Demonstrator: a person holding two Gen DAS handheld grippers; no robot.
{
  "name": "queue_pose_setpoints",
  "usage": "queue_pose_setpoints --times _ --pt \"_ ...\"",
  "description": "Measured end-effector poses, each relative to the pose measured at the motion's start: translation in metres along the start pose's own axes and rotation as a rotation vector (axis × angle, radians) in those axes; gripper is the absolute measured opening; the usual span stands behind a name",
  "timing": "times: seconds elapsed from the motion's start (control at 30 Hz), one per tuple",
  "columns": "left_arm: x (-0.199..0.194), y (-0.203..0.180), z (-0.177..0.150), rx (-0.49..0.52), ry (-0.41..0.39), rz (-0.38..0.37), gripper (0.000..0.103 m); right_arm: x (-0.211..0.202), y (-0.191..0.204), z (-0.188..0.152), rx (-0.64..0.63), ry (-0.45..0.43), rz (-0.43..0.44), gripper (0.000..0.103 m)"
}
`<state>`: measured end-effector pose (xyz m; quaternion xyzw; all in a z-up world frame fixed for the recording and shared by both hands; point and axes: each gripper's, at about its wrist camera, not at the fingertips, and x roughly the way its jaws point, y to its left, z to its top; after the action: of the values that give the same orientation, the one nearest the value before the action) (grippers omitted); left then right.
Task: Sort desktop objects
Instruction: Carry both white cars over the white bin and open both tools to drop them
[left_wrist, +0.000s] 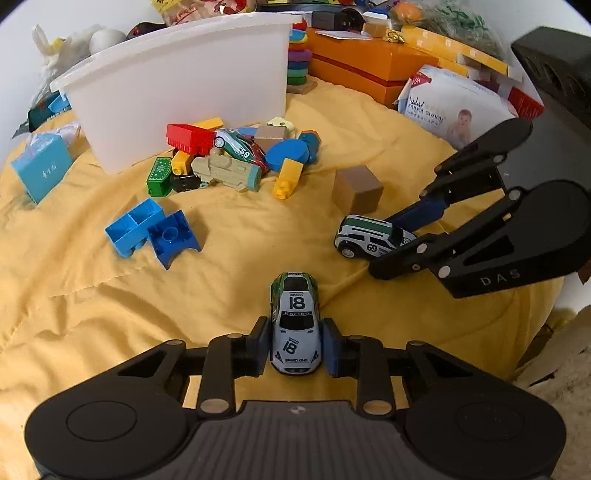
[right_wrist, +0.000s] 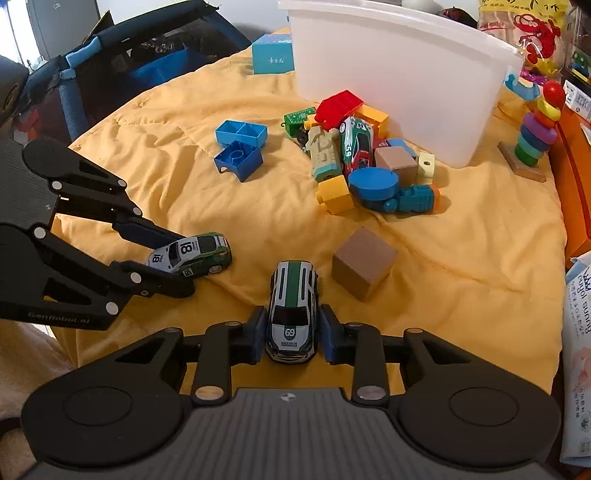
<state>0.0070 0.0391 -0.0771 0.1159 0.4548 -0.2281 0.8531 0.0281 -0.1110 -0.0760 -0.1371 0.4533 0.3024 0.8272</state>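
Yellow quilt, wet-wipes pack, orange box, snack bag

Three toy cars, two blue bricks, one white bin.

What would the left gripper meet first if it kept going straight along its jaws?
Apart from the number 18 car between the left gripper's jaws, probably bare yellow cloth, then the toy pile before the white bin; depth is uncertain.

Cloth yellow; car 18 white-green; car 69 white, green stripe; bin white; cube brown.
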Motion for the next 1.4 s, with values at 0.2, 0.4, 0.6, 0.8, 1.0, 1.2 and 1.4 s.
queue_pose_setpoints --times 0.2,0.4,0.6,0.8,1.0,1.2,1.4 --pt "-0.033 0.007 0.017 -0.028 -0.114 0.004 0.033 -0.025 -0.001 0.012 -0.027 -0.079 -0.027 0.033" --pt "-0.072 0.023 0.058 -0.045 -0.245 0.044 0.033 -0.059 -0.007 0.045 -0.05 -0.216 -0.08 0.033" --pt "-0.095 0.045 0.108 -0.042 -0.382 0.12 0.033 -0.097 -0.011 0.08 -0.086 -0.454 -0.283 0.033" --pt "-0.109 0.064 0.162 0.013 -0.487 0.214 0.033 -0.105 -0.046 0.124 0.017 -0.588 -0.346 0.033" --pt "-0.092 0.084 0.214 0.024 -0.556 0.345 0.033 -0.087 -0.095 0.163 0.149 -0.682 -0.313 0.033" --pt "-0.034 0.107 0.243 -0.056 -0.464 0.316 0.033 -0.043 -0.12 0.189 0.229 -0.582 -0.331 0.033" --pt "0.014 0.112 0.243 -0.059 -0.335 0.31 0.034 -0.012 -0.123 0.184 0.254 -0.473 -0.302 0.036"
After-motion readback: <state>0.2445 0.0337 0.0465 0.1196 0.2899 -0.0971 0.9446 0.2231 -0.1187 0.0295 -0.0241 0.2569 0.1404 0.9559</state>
